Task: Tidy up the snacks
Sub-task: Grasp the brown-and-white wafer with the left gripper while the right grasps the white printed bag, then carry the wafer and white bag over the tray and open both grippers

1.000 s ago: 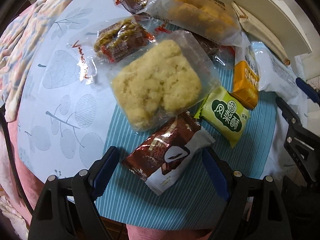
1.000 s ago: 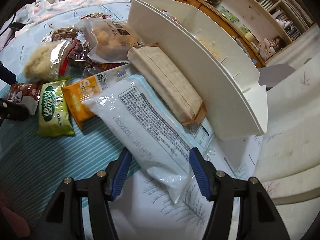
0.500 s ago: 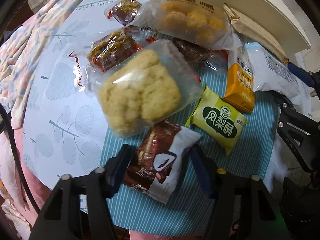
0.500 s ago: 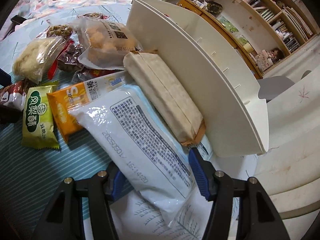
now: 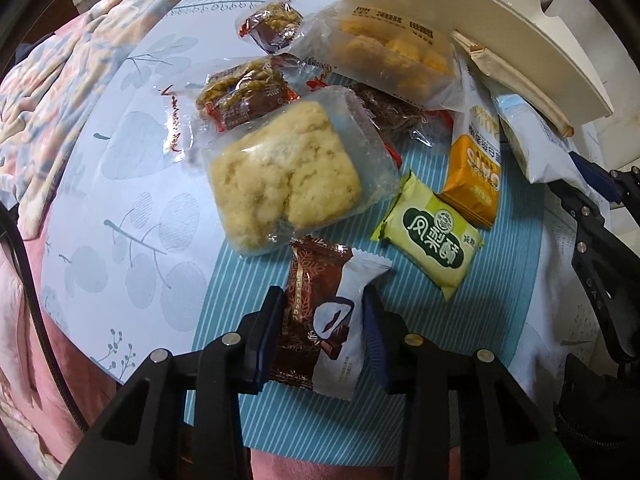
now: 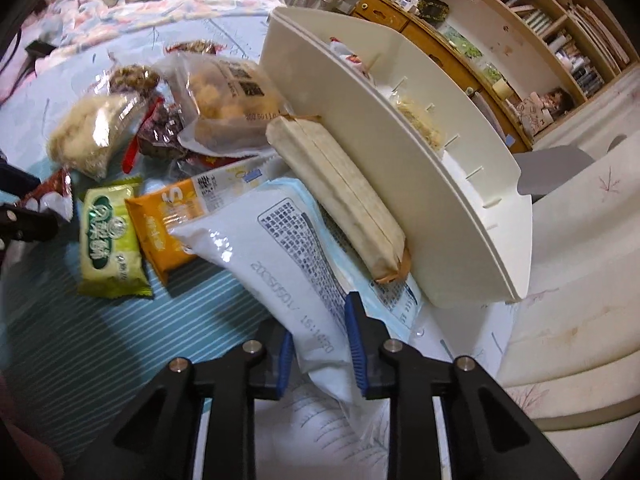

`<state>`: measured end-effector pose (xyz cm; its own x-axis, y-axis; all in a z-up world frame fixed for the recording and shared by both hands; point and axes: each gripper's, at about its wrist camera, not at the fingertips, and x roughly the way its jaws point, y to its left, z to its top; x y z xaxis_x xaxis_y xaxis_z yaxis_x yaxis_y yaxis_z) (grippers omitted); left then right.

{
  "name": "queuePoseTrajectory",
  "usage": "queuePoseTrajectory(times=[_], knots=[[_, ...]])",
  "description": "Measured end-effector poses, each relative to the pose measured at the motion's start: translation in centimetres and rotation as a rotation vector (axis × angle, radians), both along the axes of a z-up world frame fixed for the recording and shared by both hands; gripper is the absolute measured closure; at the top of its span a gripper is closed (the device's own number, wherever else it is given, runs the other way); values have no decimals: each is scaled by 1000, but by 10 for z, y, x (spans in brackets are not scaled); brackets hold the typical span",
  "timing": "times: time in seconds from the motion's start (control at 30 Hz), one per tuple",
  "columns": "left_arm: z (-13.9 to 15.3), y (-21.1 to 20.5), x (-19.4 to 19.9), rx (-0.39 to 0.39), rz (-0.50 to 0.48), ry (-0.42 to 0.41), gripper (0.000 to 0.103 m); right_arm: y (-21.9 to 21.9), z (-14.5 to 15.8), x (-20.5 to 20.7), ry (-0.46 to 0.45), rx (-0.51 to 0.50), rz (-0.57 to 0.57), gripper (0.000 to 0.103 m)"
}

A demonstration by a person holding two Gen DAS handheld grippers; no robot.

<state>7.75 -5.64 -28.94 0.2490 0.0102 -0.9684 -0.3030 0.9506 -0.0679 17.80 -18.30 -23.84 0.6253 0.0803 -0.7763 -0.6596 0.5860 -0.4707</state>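
Both sets of jaws, wide apart a second ago, are closing: the left gripper [image 5: 320,340] grasps the brown-and-white chocolate snack packet [image 5: 326,320], the right gripper [image 6: 318,344] the long white printed plastic pouch [image 6: 280,264], so both look ready to lift toward the white divided organizer tray [image 6: 400,168].

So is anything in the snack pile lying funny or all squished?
The long tan paper-wrapped packet lies tilted, propped against the white curved organizer wall and on top of the white printed plastic pouch. That pouch's end looks pinched where the right gripper is closing on it. Nothing looks spilled.
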Motion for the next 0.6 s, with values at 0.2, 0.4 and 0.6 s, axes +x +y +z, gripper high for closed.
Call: queuePoseTrajectory(times=[0.2,0.4,0.6], knots=[[15,11,-18,-8,-3,-34,66,0,13,-14,38,29,4,84],[42,26,-26,-7,-11,-77,66,0,31,-30,100,89,0,86],[70,39,-27,-26,-36,-91,66,8,52,-42,156,160,16,90]])
